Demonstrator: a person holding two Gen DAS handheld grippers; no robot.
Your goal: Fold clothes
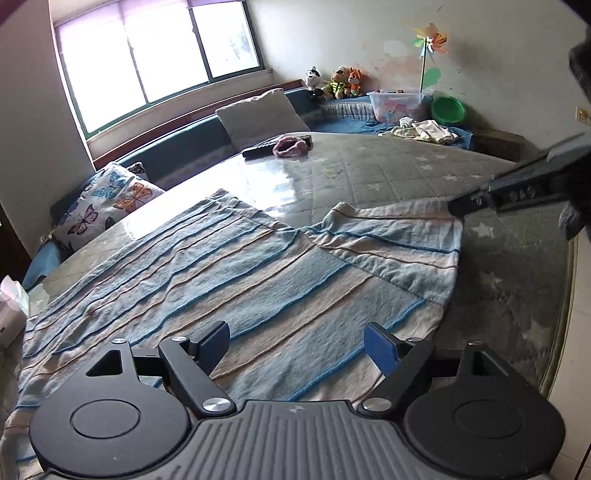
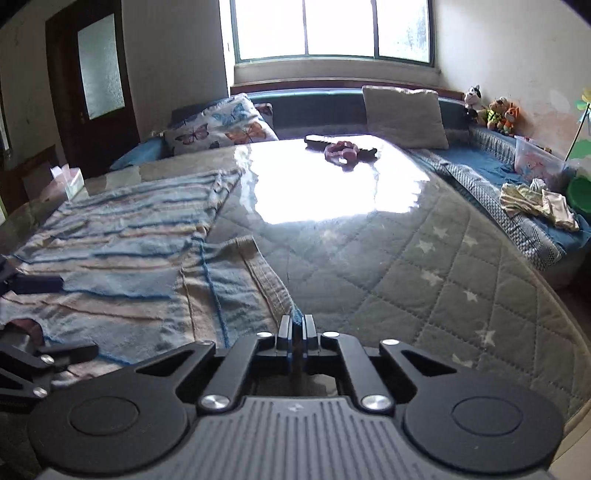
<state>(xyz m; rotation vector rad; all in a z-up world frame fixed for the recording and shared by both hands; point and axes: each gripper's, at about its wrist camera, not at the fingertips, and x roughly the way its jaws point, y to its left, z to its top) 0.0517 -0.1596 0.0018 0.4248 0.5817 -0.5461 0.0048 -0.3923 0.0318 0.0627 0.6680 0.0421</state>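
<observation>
Striped garment [image 1: 229, 266] lies spread on the glossy tabletop [image 1: 369, 170] in the left wrist view, one sleeve already turned inward. Left gripper [image 1: 295, 343] hovers over its near part, fingers released and empty; the right gripper [image 1: 476, 203] reaches the sleeve's far corner.

Right wrist view: fingers clenched on the garment's hem edge [image 2: 273, 288], right gripper [image 2: 296, 325] low over the quilted cover. Folding looks mid-way; next likely needs lifting this edge across. Beyond sit a pink ring [image 2: 341, 151], cushions and a bright window [image 2: 332, 26].
</observation>
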